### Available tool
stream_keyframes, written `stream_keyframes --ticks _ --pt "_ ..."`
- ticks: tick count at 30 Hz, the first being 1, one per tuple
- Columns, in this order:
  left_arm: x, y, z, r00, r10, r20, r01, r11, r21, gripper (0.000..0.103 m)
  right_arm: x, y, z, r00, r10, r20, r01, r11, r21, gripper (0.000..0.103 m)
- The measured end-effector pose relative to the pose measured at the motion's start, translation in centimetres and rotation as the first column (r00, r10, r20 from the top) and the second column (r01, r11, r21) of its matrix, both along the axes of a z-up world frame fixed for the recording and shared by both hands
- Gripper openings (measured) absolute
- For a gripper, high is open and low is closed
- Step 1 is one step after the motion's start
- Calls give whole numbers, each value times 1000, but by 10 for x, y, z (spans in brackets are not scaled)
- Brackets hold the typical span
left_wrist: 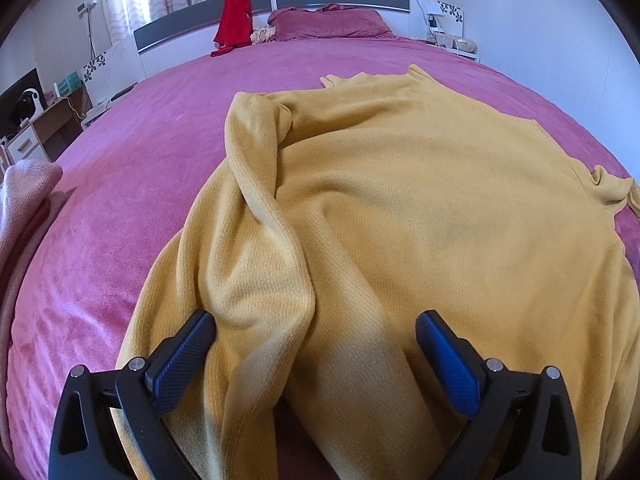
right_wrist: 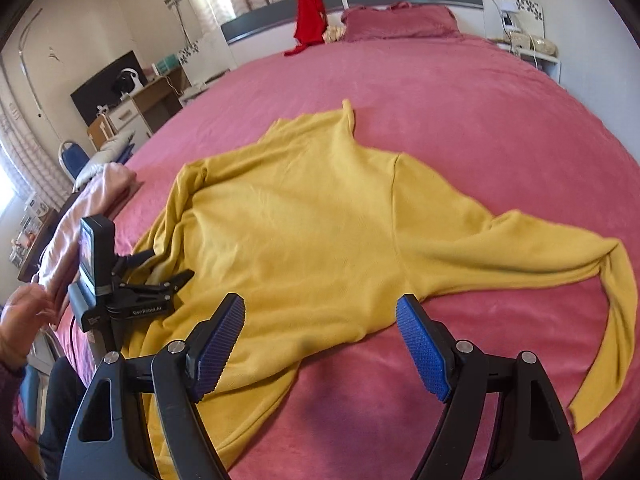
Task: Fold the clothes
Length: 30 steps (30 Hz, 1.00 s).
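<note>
A yellow sweater (right_wrist: 304, 216) lies spread on the pink bed (right_wrist: 460, 92) with its collar toward the headboard. Its right sleeve (right_wrist: 560, 256) stretches out to the right and bends back toward the near edge. The left sleeve (left_wrist: 256, 184) is bunched in a fold along the body. My left gripper (left_wrist: 316, 328) is open and sits low over that fold, with cloth bulging between its blue pads (left_wrist: 188, 360); it also shows as the left gripper (right_wrist: 168, 268) at the sweater's left side. My right gripper (right_wrist: 320, 320) is open above the hem, with nothing pinched.
A stack of pale pink clothes (right_wrist: 96, 200) lies at the bed's left edge. A red garment (left_wrist: 234, 20) hangs on the headboard beside a pink pillow (left_wrist: 332, 24). A person's hand (right_wrist: 20, 312) holds the left tool. A desk (right_wrist: 136, 100) stands left of the bed.
</note>
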<state>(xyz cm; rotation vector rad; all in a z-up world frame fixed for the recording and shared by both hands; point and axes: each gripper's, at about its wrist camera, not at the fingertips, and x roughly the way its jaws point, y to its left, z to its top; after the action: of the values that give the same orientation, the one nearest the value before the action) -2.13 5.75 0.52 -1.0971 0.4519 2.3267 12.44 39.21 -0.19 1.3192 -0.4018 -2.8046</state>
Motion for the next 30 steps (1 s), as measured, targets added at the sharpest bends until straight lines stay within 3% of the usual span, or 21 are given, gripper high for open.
stream_keyframes --ticks 6,13,19,30 --pt "1 -3 0 1000 -3 1 3 1000 2 103 7 -16 0 1000 14 8 -14 1000 -7 79" --pt "4 -6 0 1000 -3 2 3 1000 6 103 6 -30 0 999 -23 28 20 996 87 79" --pt "4 -1 -1 1000 -2 -1 2 1000 1 103 -2 -22 -4 997 -73 36 73 997 11 79" --pt "1 -3 -2 1000 -4 4 4 1000 11 103 -17 -27 -14 992 -101 71 99 995 29 79"
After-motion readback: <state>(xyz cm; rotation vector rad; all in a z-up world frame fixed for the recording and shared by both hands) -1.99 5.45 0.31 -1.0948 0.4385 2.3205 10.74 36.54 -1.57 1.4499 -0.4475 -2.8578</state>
